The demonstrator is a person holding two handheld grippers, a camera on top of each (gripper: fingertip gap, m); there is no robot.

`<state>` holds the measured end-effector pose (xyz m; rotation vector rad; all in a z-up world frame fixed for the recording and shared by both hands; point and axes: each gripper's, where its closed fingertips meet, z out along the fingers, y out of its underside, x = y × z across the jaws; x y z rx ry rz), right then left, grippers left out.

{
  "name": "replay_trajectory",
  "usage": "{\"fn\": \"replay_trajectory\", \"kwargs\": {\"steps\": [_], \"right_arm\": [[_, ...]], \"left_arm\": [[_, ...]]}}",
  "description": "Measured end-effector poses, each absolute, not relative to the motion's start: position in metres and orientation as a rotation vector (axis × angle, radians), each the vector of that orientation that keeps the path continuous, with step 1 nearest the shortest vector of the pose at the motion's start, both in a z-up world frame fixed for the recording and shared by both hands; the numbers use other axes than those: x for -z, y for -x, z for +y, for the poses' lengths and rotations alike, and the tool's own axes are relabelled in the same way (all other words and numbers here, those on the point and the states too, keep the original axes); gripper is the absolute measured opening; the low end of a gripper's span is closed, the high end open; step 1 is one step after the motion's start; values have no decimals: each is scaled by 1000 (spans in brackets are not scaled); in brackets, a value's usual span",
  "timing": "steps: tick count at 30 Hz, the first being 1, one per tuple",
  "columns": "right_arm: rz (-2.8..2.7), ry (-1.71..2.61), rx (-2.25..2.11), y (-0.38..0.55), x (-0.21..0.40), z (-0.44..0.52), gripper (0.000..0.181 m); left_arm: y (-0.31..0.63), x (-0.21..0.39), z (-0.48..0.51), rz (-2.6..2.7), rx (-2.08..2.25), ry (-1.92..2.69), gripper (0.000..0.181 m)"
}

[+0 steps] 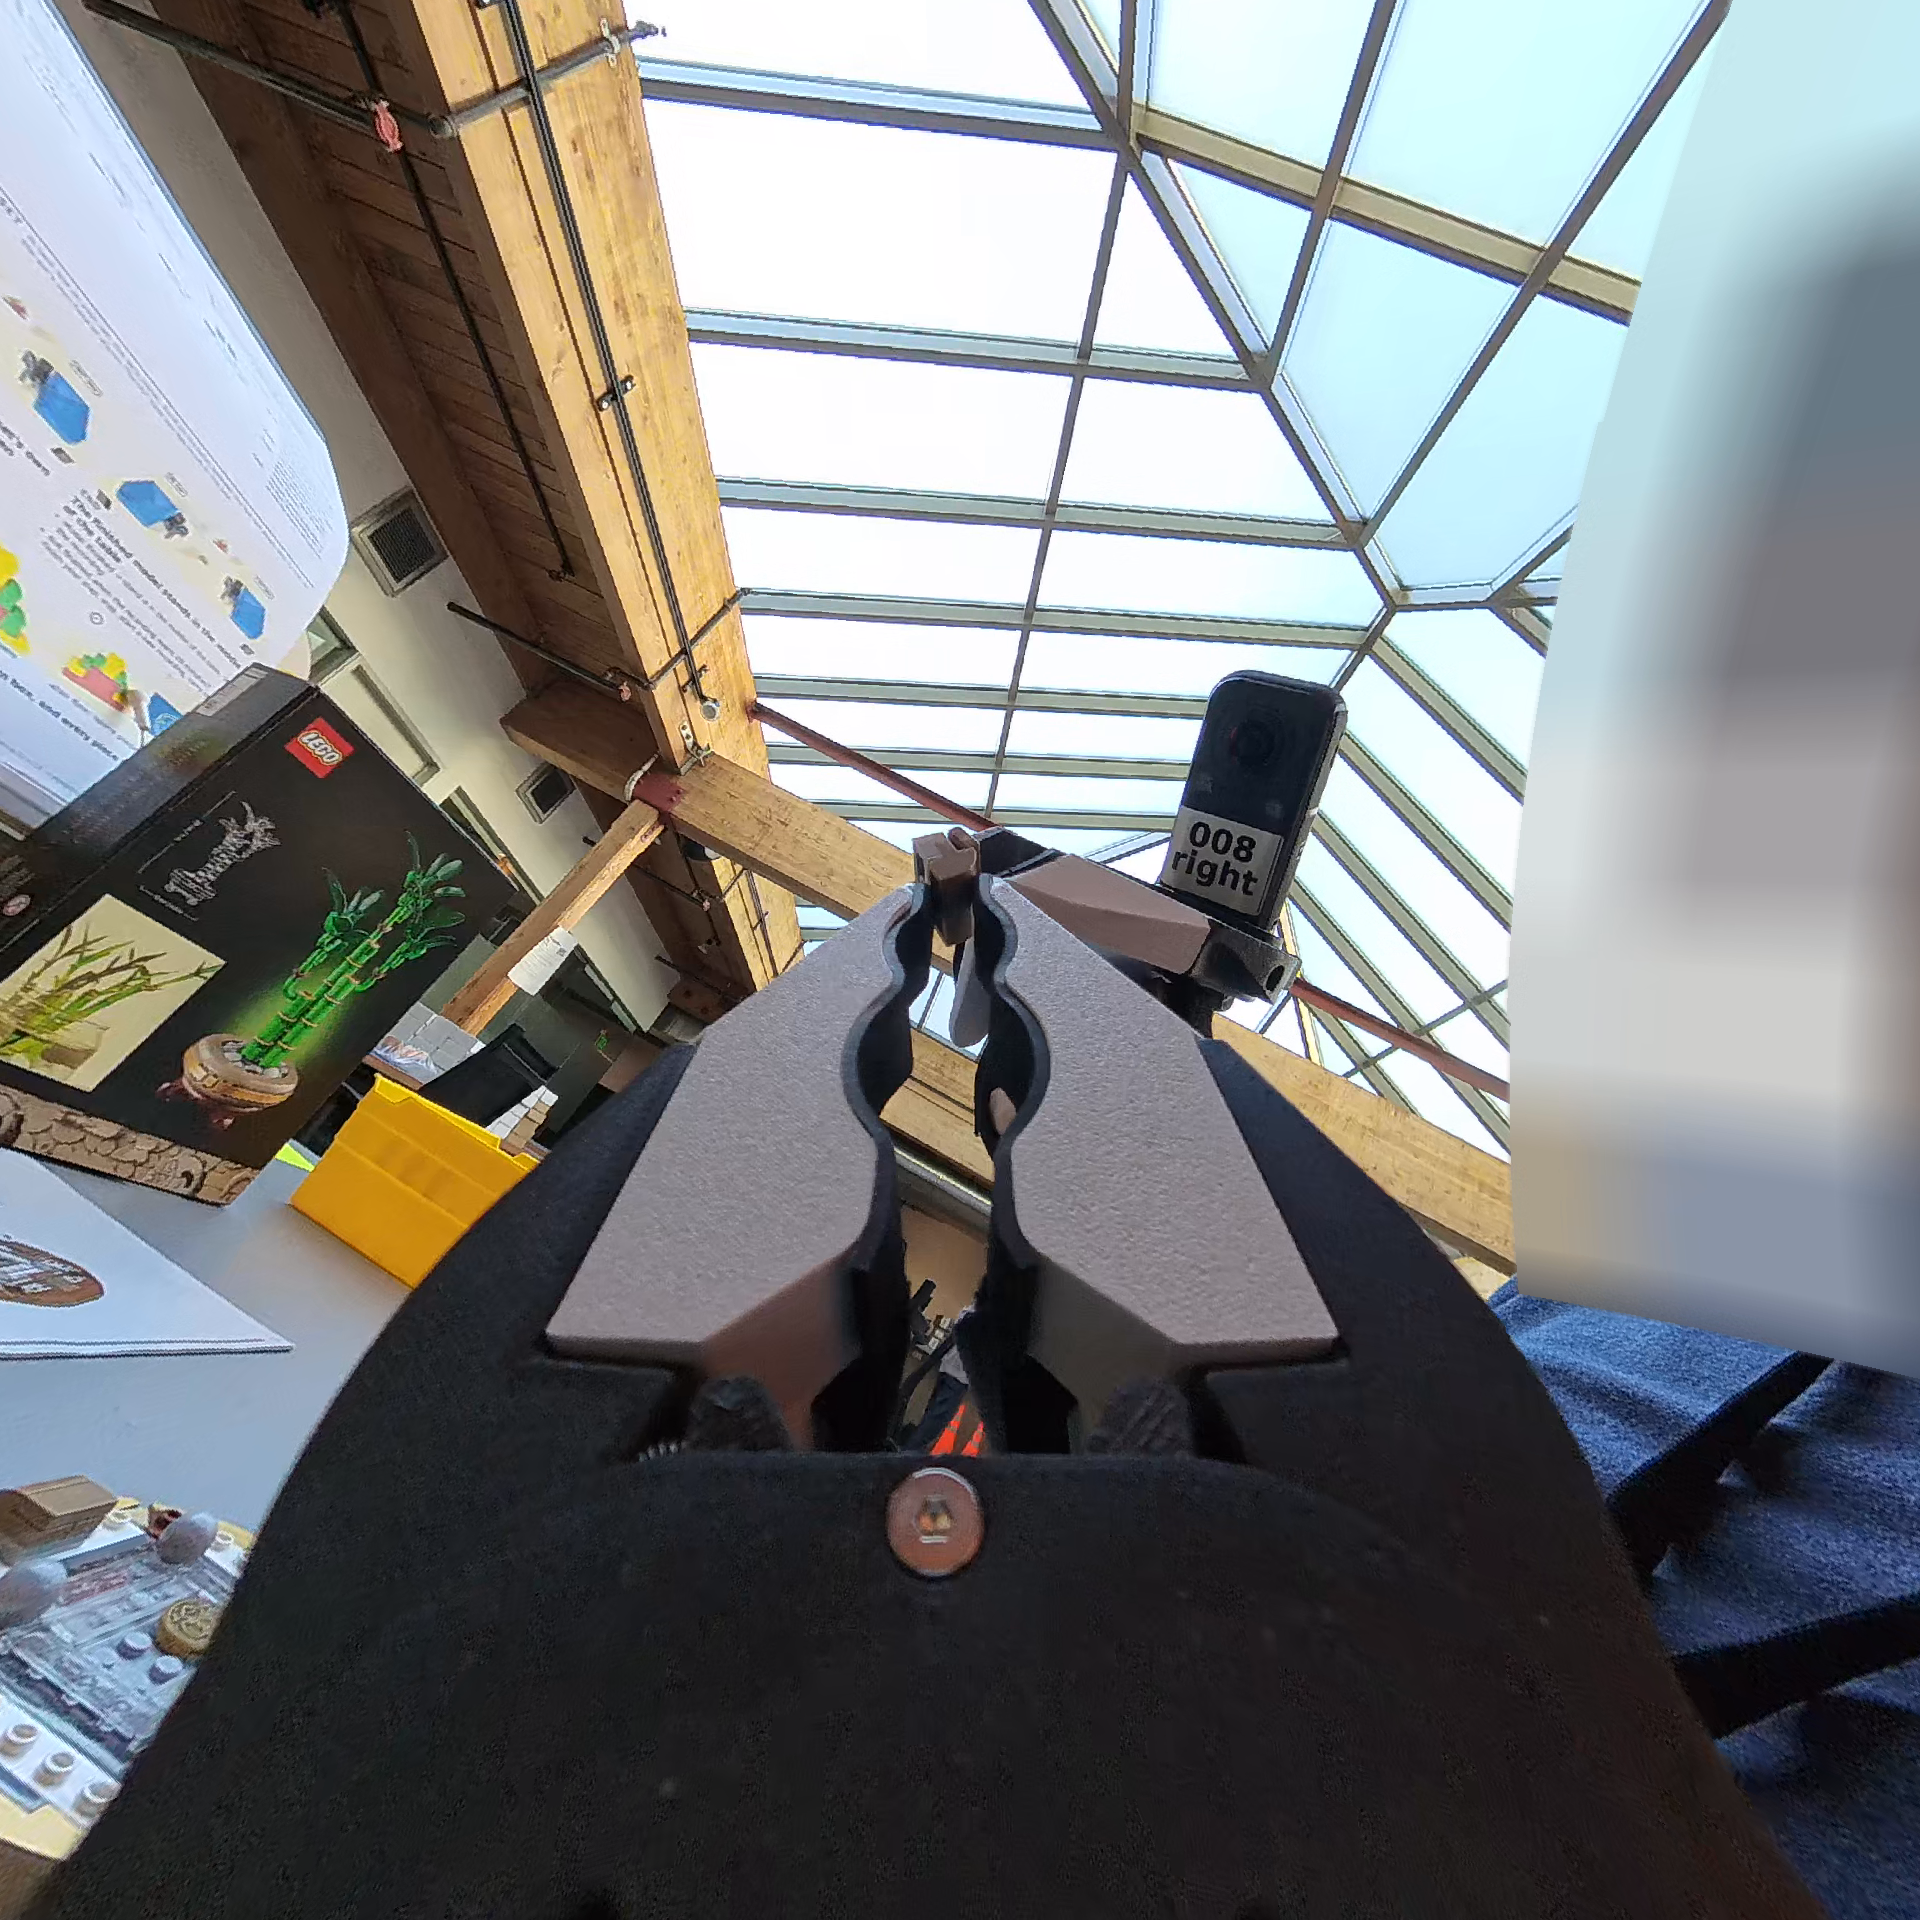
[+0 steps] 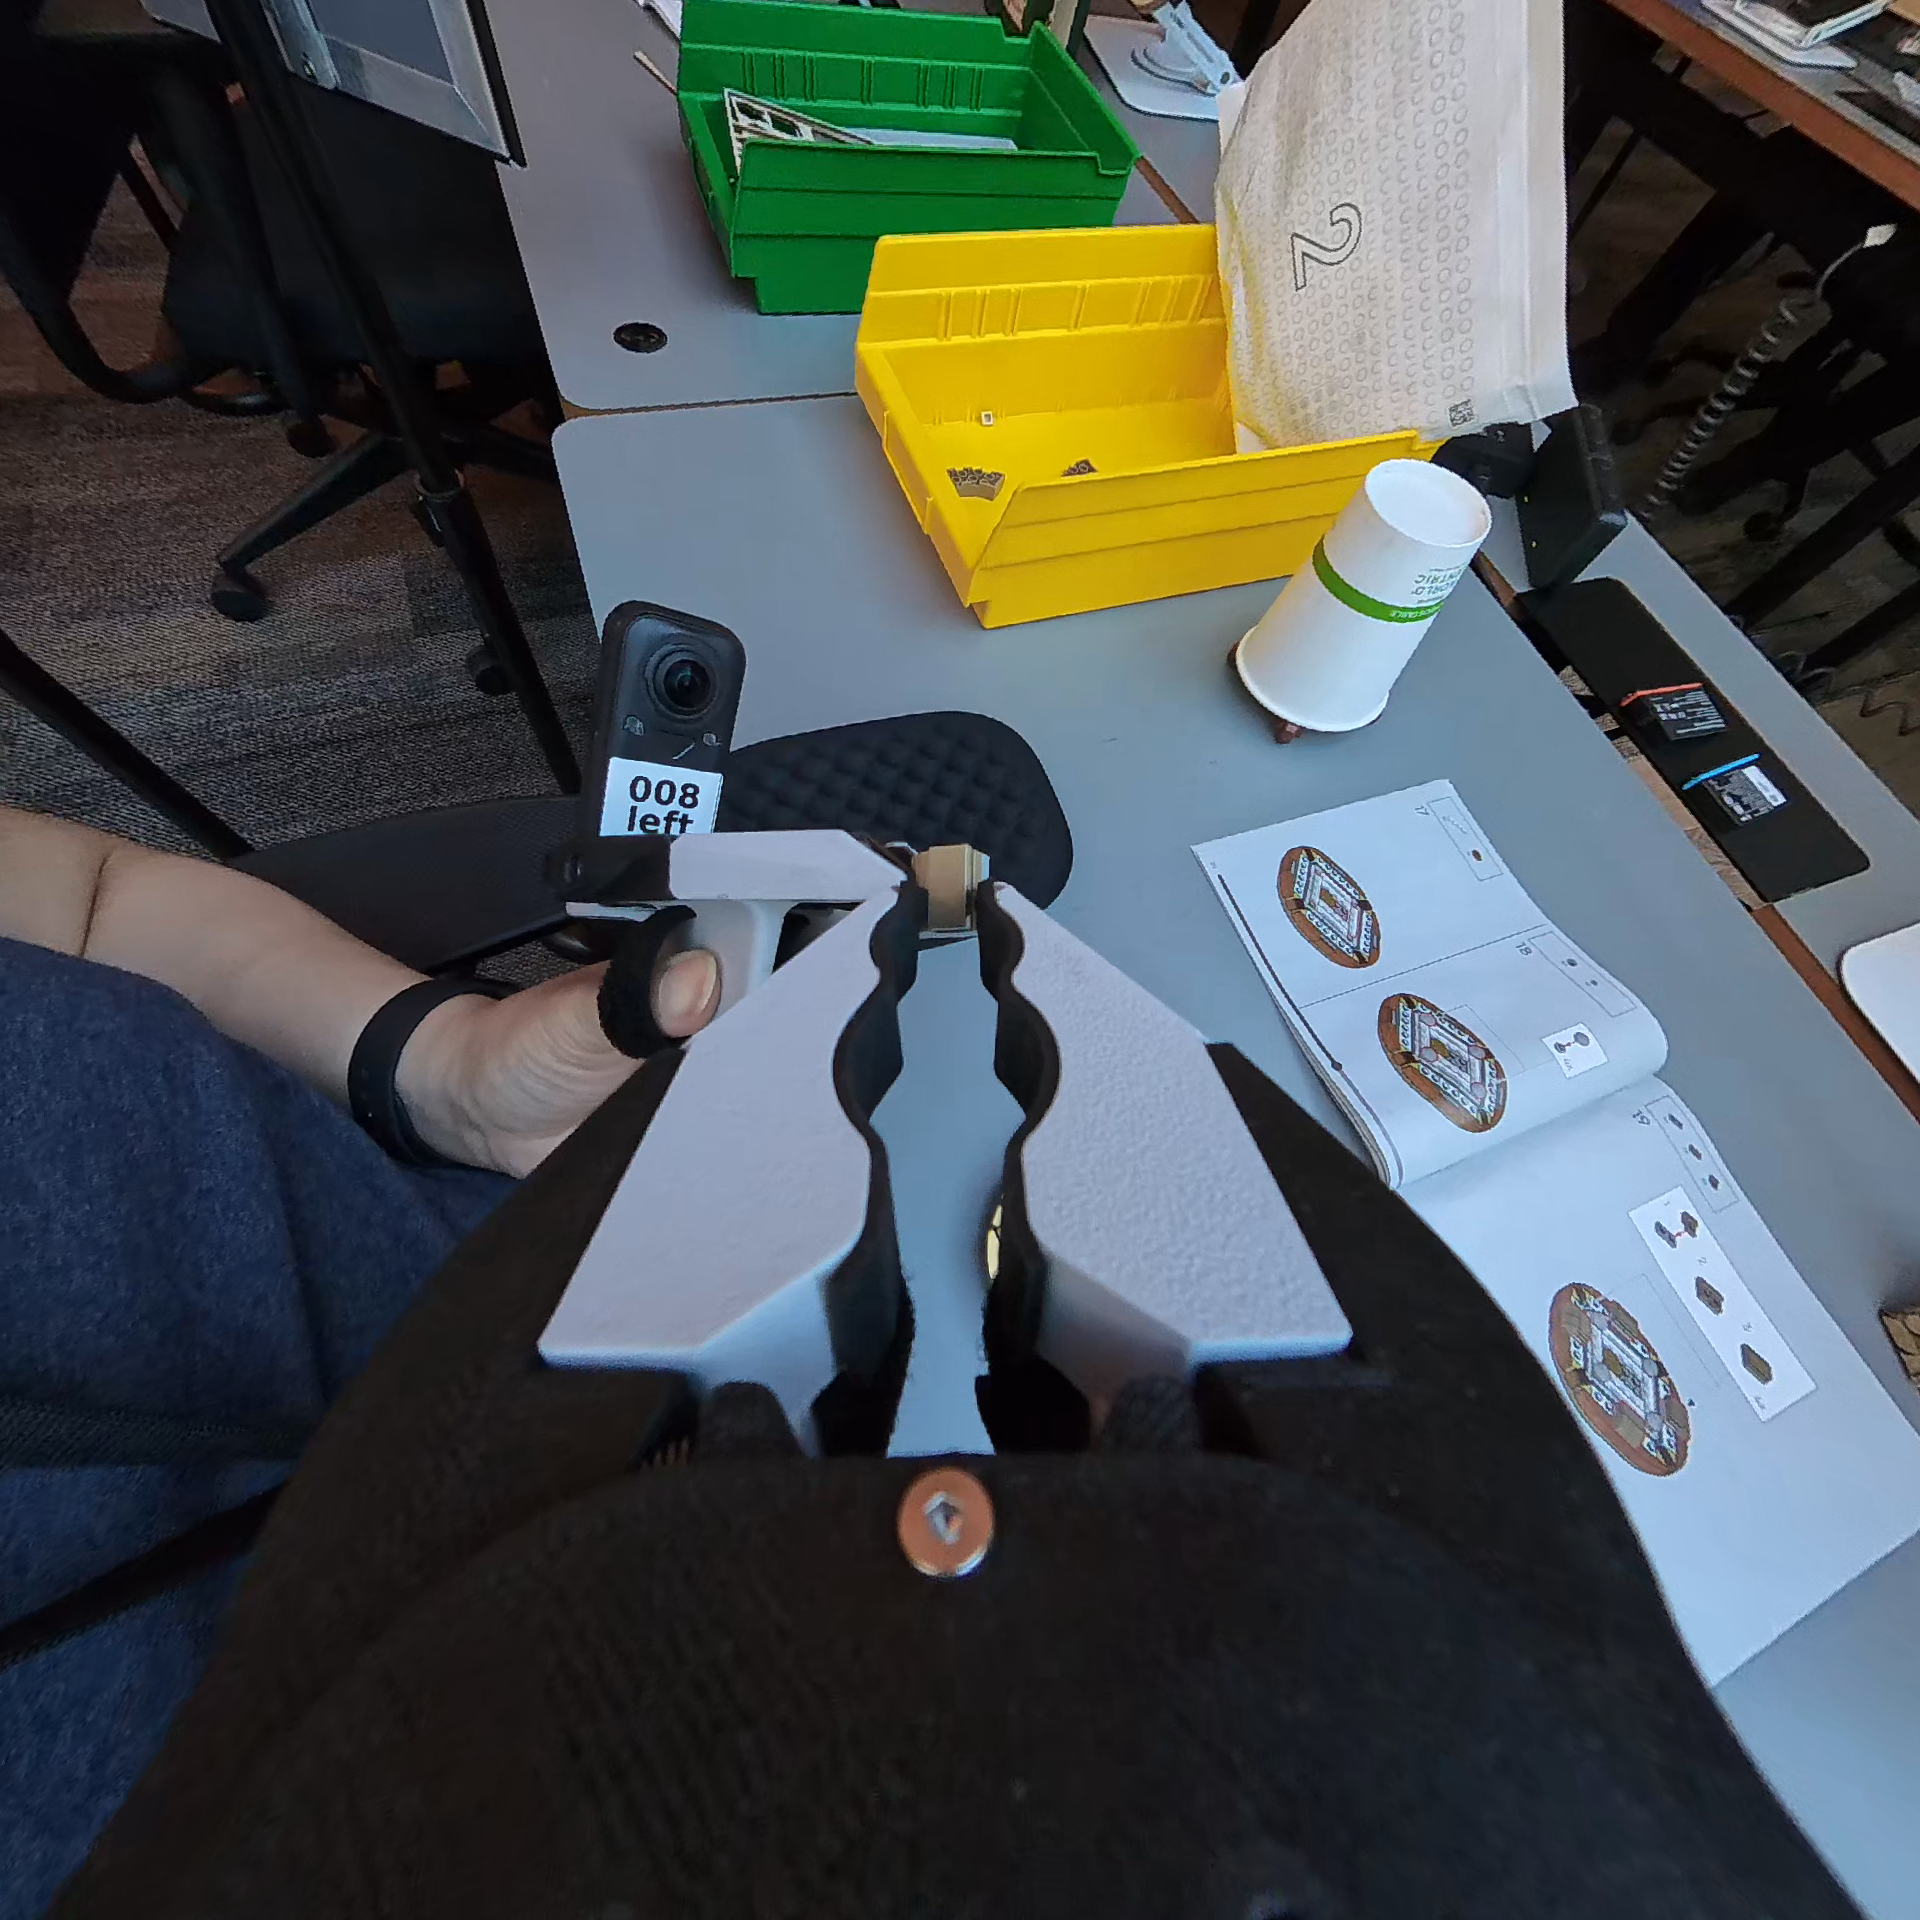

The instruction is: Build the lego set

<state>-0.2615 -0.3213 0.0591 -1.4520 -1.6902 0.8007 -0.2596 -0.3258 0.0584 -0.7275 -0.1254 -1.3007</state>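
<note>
1. Where the grey table carries the work, the items on it are recorded in descending size.
2. Lego box: dark, printed with a green bamboo plant, standing on the table at the left of the left wrist view.
3. Green bin: at the far end of the table, holding a flat printed sheet; nothing more can be made out inside.
4. Yellow bin: just in front of the green bin, holding two small brown pieces near its front wall and one tiny white piece farther back. A white paper bag stands in its right end.
5. Instruction booklet: lying open on the table to the right of the grippers.
6. White paper cup: inverted and tilted, with a green band, beside the yellow bin; a small brown item shows under its rim.
7. Right gripper: clenched on a small tan lego piece at its fingertips, held above the table.
8. Left gripper: clamped on a small brown lego piece at its fingertips, pointing up toward the skylight.
9. Both grippers meet tip to tip, the two pieces close together; whether the pieces touch cannot be told.
</note>
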Motion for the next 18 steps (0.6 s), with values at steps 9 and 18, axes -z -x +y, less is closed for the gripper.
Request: {"fn": "replay_trajectory", "kwargs": {"steps": [9, 18], "right_arm": [[-1683, 1455, -826, 262, -60, -320, 12], [-1661, 1481, -880, 262, -56, -316, 22]], "left_arm": [[259, -58, -326, -134, 1327, 722, 5], [258, -57, -324, -141, 1355, 728, 5]]}}
